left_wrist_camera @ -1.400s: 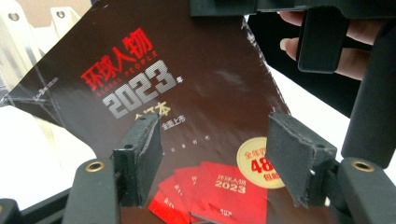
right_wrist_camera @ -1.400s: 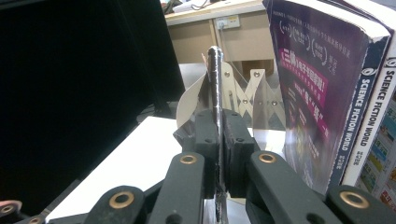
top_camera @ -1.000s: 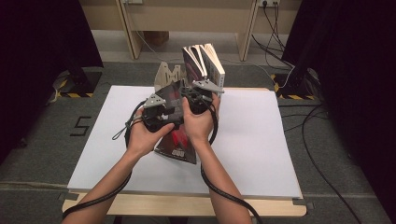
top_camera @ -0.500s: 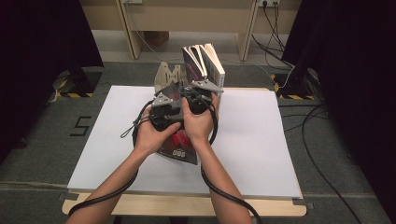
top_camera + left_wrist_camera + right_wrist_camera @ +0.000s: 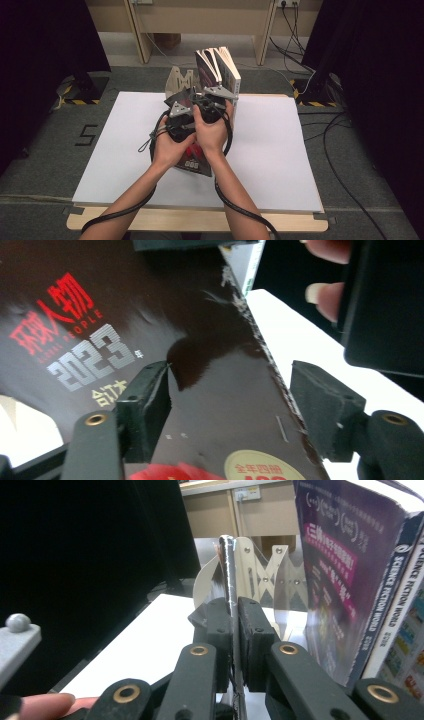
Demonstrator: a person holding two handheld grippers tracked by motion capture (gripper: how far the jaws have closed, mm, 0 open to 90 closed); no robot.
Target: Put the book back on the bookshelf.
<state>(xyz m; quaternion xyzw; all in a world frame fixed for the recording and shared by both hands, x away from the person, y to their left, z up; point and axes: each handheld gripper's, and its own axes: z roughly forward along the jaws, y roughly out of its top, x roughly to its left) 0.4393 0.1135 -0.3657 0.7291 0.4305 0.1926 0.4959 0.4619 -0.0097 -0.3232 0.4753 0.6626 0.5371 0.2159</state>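
Magazine (image 5: 200, 370), dark and glossy with red and silver print on its cover, lay partly lifted over the middle of the white table (image 5: 280, 165), under both hands. The right gripper (image 5: 234, 630) was clamped tight on its thin stapled edge, which ran up between the two black pads. The left gripper (image 5: 230, 405) stood with its jaws apart, one pad over the cover and the other just past the magazine's worn edge, neither pressing on it. Just right of the right gripper stood upright books (image 5: 350, 580), the nearest with a purple cover. Beyond that gripper's jaws rose a pale metal book stand (image 5: 272, 575). In the high view both grippers sat close together in front of the books (image 5: 220, 70).
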